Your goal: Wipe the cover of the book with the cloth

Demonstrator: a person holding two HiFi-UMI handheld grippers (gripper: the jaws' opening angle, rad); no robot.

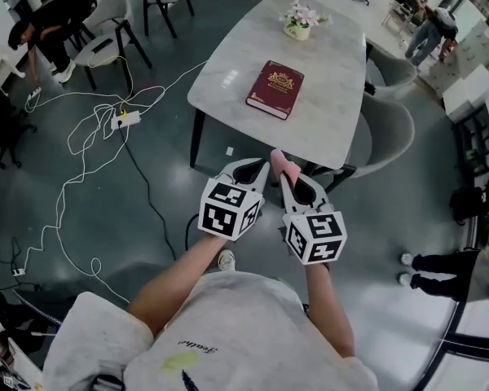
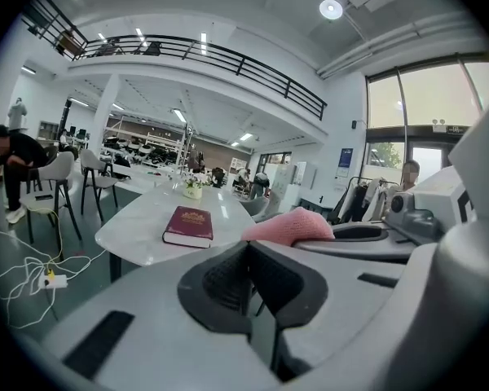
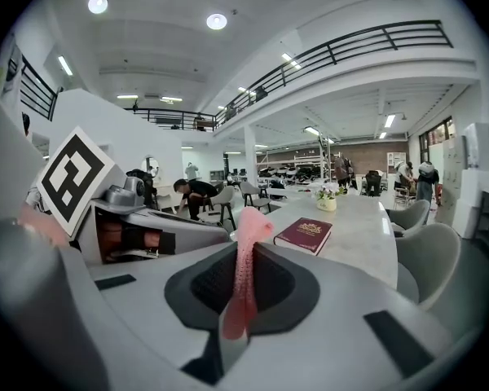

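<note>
Head view: a dark red hardback book (image 1: 275, 89) lies on the pale marble counter (image 1: 334, 80), well ahead of both tools. Left gripper view: the left tool (image 2: 248, 255) is pressed together, apparently empty. Right gripper view: the right tool (image 3: 243, 259) pinches a pink knitted cloth (image 3: 248, 226). This looks like the approach step; next, carry the cloth onto the cover.

gold print on the book (image 1: 275, 89) too small to read, script on the shirt (image 1: 197, 347) unreadable

right claw (image 3: 241, 300) clamping pink cloth (image 3: 246, 267), book (image 3: 307, 234) beyond
</note>
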